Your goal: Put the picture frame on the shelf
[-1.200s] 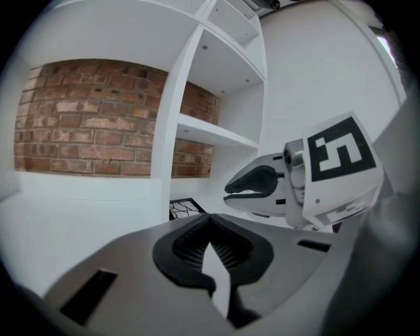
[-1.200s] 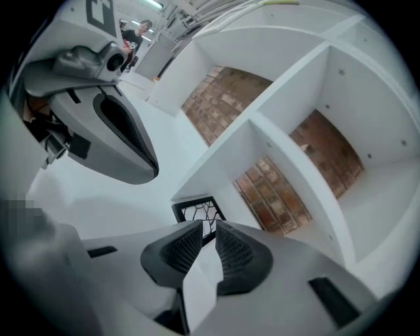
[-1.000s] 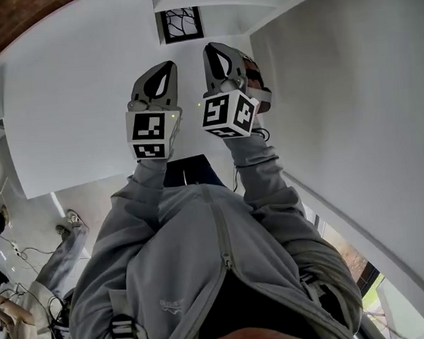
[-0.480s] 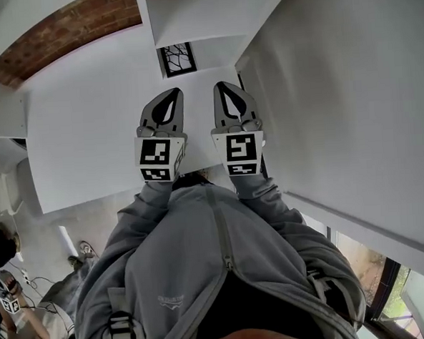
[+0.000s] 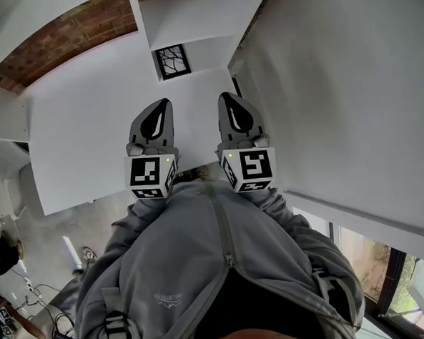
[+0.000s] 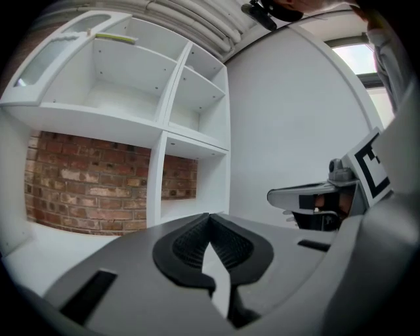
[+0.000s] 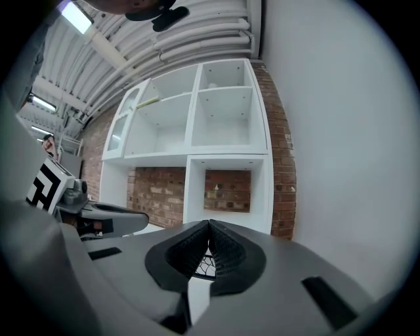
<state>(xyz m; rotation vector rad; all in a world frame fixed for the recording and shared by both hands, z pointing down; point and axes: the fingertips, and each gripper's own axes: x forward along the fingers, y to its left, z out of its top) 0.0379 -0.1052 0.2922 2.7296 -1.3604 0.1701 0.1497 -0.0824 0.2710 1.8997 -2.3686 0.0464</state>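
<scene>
We look steeply down over a grey zipped jacket (image 5: pixel 203 266), with both arms raised in front of us. The left gripper (image 5: pixel 163 108) and right gripper (image 5: pixel 226 102) sit side by side, a gap between them, pointing away from us. In each gripper's own view, its ribbed black pads meet at the tip with nothing clamped between them. Both tools are closed and empty.

Beyond the grippers lies a broad, bare white surface (image 5: pixel 88 137). At its far end stands a white shelf unit (image 7: pixel 190 141) with open square compartments stacked in two columns. Red brick wall (image 5: pixel 68 34) shows behind its lower openings and beside it.

The picture frame (image 5: pixel 172 61), a black branching pattern on white, stands upright at the back of the surface. It sits in the lower right opening of the unit, just right of a white divider, well apart from both grippers. In the right gripper view, a sliver of its pattern shows through the slot beneath the closed pads.

A plain white wall (image 5: pixel 336 86) runs along the right. A window (image 5: pixel 361 260) lies at the lower right. Overhead, pale ceiling pipes (image 7: pixel 197 29) run beside a strip light (image 7: pixel 75 16).
</scene>
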